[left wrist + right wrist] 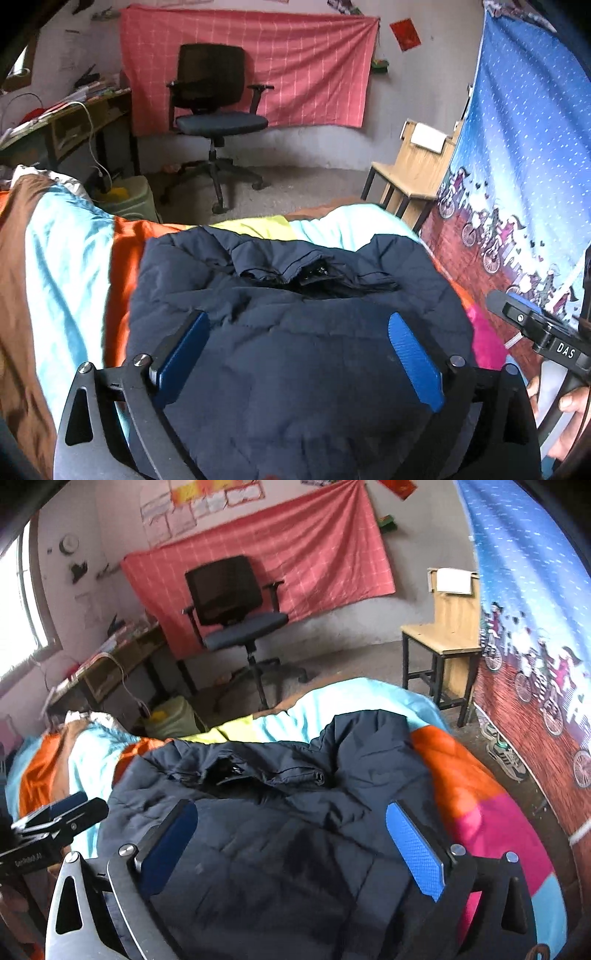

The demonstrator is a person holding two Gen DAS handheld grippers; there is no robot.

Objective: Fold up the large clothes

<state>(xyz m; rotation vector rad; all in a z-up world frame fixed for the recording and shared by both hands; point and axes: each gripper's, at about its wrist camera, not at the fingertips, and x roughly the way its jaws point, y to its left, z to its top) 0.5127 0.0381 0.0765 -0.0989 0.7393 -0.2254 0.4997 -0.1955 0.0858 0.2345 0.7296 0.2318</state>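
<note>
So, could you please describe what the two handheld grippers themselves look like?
Both the left gripper and the right gripper have flat blue textured finger pads on black angular frames with silver round bolts. Seen from the left wrist, the right gripper's black body carries white "DAS" lettering.

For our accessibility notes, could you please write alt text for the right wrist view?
The open right gripper hovers over a dark navy padded jacket lying on a bed with a colour-block quilt. Beyond stand a black office chair and a wooden chair; the left gripper shows at the left edge.
</note>
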